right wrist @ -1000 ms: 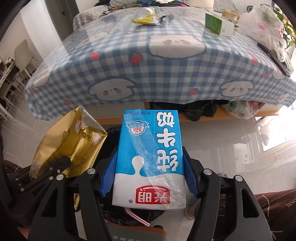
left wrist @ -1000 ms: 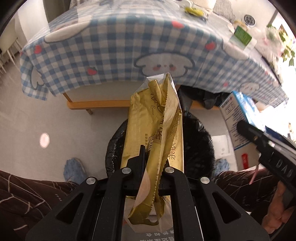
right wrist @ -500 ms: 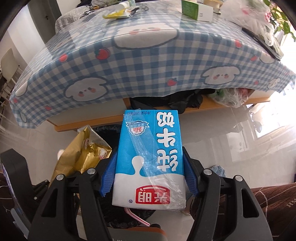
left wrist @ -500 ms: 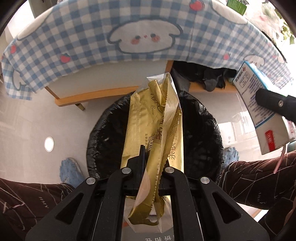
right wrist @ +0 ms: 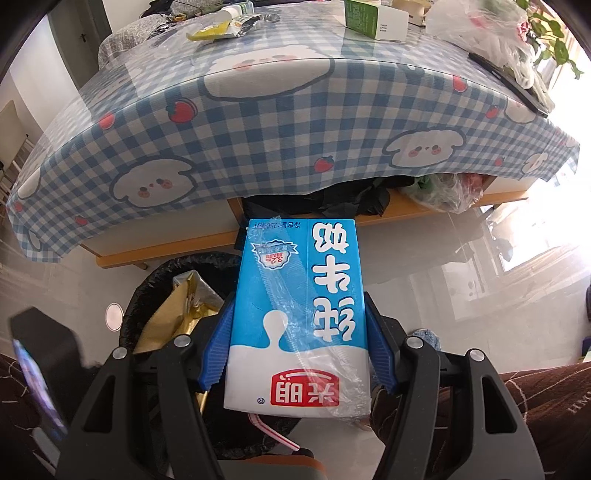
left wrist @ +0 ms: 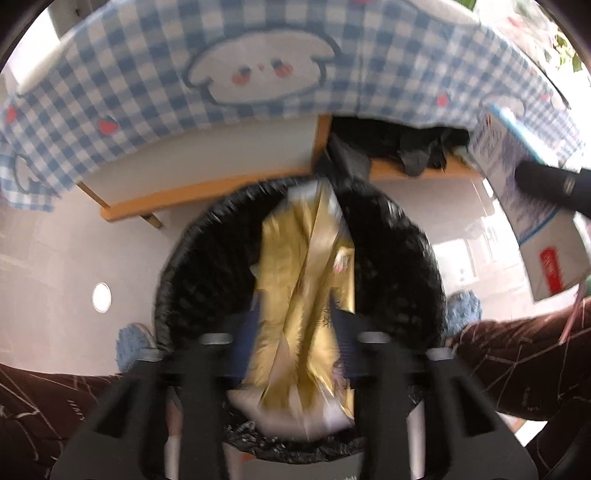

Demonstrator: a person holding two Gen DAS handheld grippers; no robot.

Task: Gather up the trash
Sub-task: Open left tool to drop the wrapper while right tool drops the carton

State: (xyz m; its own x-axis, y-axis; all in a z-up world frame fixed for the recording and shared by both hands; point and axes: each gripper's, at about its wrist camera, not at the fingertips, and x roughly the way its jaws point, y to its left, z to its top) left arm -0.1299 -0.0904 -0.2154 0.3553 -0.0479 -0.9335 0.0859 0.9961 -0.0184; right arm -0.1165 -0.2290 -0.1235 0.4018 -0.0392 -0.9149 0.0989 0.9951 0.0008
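A crumpled gold snack wrapper (left wrist: pixel 306 295) hangs over the black-lined trash bin (left wrist: pixel 399 266) on the floor. My left gripper (left wrist: pixel 295 332) points down into the bin and its jaws are opening; the wrapper sits loosely between them and is blurred. In the right wrist view, the wrapper (right wrist: pixel 173 317) shows inside the bin (right wrist: pixel 147 291) at the lower left. My right gripper (right wrist: pixel 299 343) is shut on a blue and white milk carton (right wrist: pixel 299 314) with a straw, just right of the bin. From the left wrist, the carton (left wrist: pixel 517 192) shows at the right edge.
A table with a blue checked cloth (right wrist: pixel 277 110) stands behind the bin. It carries a green box (right wrist: pixel 373 18), a yellow wrapper (right wrist: pixel 218 29) and a plastic bag (right wrist: pixel 476 26). Dark clothes (left wrist: pixel 413 147) lie on its lower shelf. A person's brown-trousered legs (left wrist: pixel 517 362) flank the bin.
The left gripper has come down over the bin and its jaws have spread, so the gold wrapper now slumps loose between them. The right gripper keeps its grip on the carton.
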